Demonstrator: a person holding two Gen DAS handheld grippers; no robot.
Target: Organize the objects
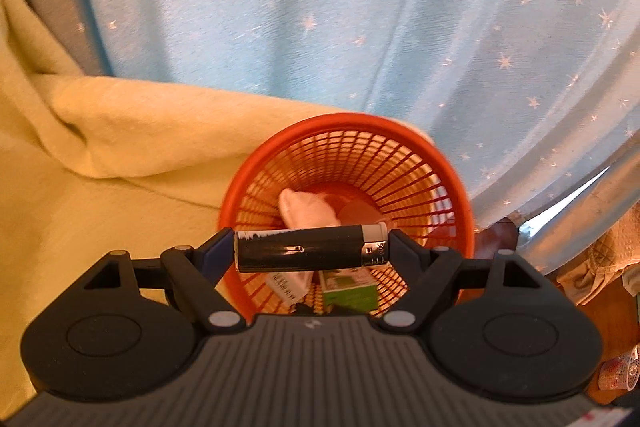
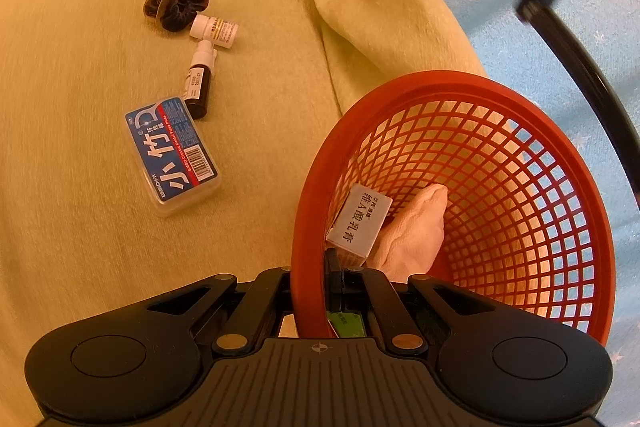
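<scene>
Left gripper pinched black lighter end to end, long axis crosswise, directly above orange basket mouth. Right gripper clamped on basket near rim. I judged release next.

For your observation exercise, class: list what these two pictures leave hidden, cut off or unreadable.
- Green box in the orange basket: left wrist view, label hidden behind the black lighter and left gripper.
- Small white bottle: right wrist view, print too small.
- Right gripper: fingertips hidden by the basket rim.
</scene>
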